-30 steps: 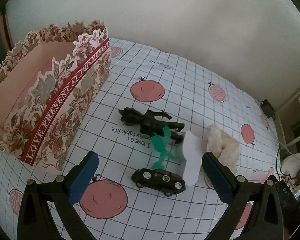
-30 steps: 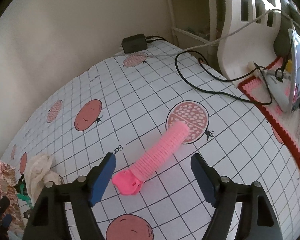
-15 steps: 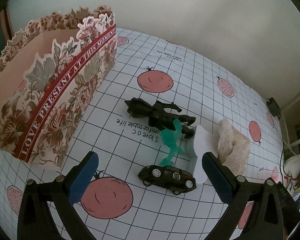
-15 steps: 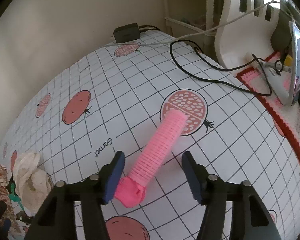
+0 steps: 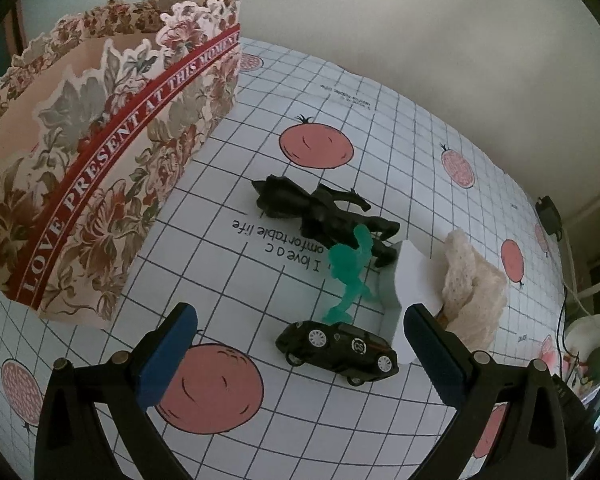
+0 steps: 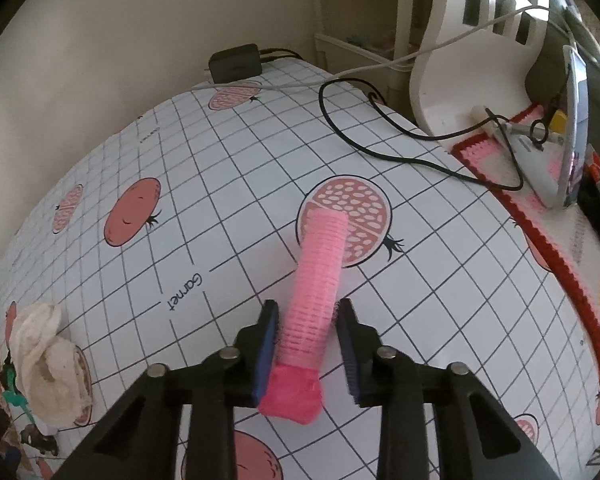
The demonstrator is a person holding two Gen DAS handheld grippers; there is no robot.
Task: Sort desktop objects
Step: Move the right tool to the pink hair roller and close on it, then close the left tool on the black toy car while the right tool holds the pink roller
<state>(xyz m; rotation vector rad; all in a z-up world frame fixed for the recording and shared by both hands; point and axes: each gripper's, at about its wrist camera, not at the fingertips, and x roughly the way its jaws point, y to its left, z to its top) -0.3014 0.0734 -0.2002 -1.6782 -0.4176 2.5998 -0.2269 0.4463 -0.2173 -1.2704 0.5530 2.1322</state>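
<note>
Right gripper [image 6: 306, 334]: jaws have just been closing around the pink hair roller [image 6: 318, 288] on the table [image 6: 220, 208], now pinched; lift judged feasible. Left gripper [image 5: 300, 344]: jaws spread, nothing held.

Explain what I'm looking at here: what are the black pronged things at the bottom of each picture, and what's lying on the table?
There is no robot. A person holds one two-fingered tool in each hand, each with a camera looking along its fingers.

In the left view, the left hand-held gripper is open above a black toy car, a green figure, a dark figure, a white block and a cream cloth, all beside a floral paper box.

In the right view, the right hand-held gripper has just been closing around a pink hair roller; the pads look in contact with it. Everything rests on a gridded tablecloth.
</note>
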